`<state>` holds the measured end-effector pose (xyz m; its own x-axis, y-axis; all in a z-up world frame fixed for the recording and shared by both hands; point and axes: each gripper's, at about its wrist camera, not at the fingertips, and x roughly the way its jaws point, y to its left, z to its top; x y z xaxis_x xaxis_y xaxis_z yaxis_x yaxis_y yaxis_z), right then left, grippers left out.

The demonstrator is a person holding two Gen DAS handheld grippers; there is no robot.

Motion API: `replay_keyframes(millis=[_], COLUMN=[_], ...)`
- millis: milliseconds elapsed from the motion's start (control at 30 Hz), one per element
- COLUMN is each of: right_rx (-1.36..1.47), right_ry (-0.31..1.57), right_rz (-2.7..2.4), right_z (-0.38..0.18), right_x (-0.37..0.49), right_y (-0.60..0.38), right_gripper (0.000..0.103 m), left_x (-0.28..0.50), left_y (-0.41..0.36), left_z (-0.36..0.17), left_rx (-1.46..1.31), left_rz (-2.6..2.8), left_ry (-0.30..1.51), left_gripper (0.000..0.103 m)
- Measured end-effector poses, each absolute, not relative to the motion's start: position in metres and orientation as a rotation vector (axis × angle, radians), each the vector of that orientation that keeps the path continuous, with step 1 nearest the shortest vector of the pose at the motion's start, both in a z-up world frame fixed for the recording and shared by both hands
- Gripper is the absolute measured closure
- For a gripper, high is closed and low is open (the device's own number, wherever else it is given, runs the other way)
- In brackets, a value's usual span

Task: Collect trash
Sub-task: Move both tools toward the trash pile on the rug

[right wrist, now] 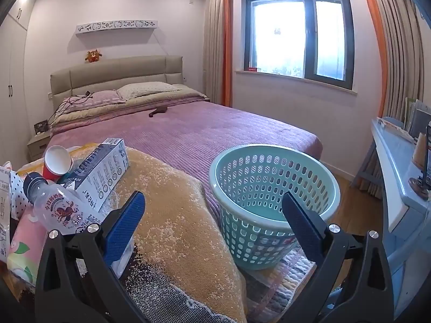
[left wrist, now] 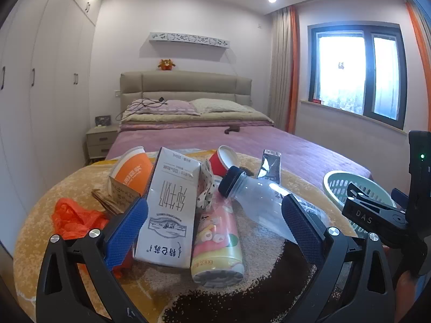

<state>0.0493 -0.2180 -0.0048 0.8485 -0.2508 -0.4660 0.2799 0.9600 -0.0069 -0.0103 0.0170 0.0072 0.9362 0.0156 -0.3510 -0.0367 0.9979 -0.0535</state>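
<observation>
The white milk carton [left wrist: 167, 207] carries inverted Chinese characters and a drawn emblem. The clear bottle [right wrist: 58, 207], dark-capped, shows "36" on its label; the pink can [left wrist: 216, 245] reads "230g". An orange paper bowl [left wrist: 132, 173], red paper cup [left wrist: 222, 160] and orange plastic bag [left wrist: 74, 218] lie heaped on the tan blanket [right wrist: 177, 215] at the bed's near end. The mint basket [right wrist: 272, 202] stands right. Left gripper [left wrist: 215, 226] and right gripper [right wrist: 212, 228] gape, holding nothing.

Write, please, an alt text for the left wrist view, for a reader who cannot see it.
The open left gripper points at trash piled on a blanket at the foot of a bed: a white milk carton, a pink can, a clear bottle, a red cup and an orange bag. A green basket stands at right.
</observation>
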Motion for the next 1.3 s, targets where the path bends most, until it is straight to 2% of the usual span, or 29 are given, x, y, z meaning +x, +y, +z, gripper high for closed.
replay_keyframes(millis=[1300], right_rx=[0.045], right_ry=[0.481], right_rz=[-0.288], right_z=[-0.006], right_x=[0.048], right_y=[-0.216], right_gripper=[0.006], left_x=[-0.007], left_y=[0.029], left_z=[0.004], left_rx=[-0.123], left_rz=[-0.016], left_ry=[0.387], left_gripper=[0.007])
